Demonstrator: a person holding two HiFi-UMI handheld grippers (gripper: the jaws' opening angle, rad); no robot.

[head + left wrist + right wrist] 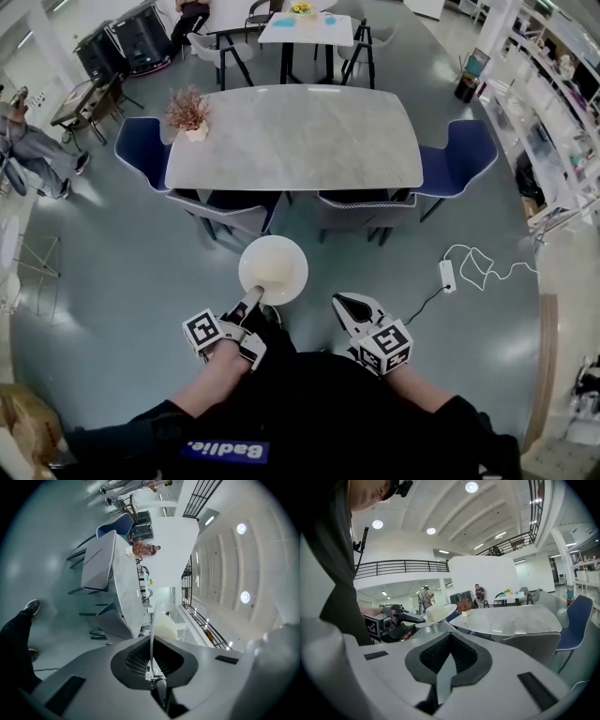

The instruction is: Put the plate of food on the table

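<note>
Over on the left, a person in grey clothes (26, 141) sits by the wall, well away from everything else. The long grey marble-patterned bench (309, 141) stands in the middle of the room. A small white pot of dried reddish flowers (188, 114) sits at its left end, and the rest of the top is bare stone. A dark blue shell chair (141, 150) is drawn up at the left end. Two grey padded chairs (230, 211) are tucked under the near side.

The person carrying the rig stands on the grey floor in front of the near edge. The left hand-held gripper (254, 296) is clamped on the near rim of the round white plate of pale food (273, 269), and that thin rim runs straight down between its jaws. The plate hangs roughly level in the air, short of the bench and not touching it, in line with the gap between the two grey chairs.

Just to its right, the right hand-held gripper (339, 301) is held at about the same height. Its jaws are together with nothing between them, and it is clear of the plate.

Further right, a white power strip with a looped white cable (449, 274) lies on the floor. A second dark blue chair (466, 155) stands at the bench's right end.
</note>
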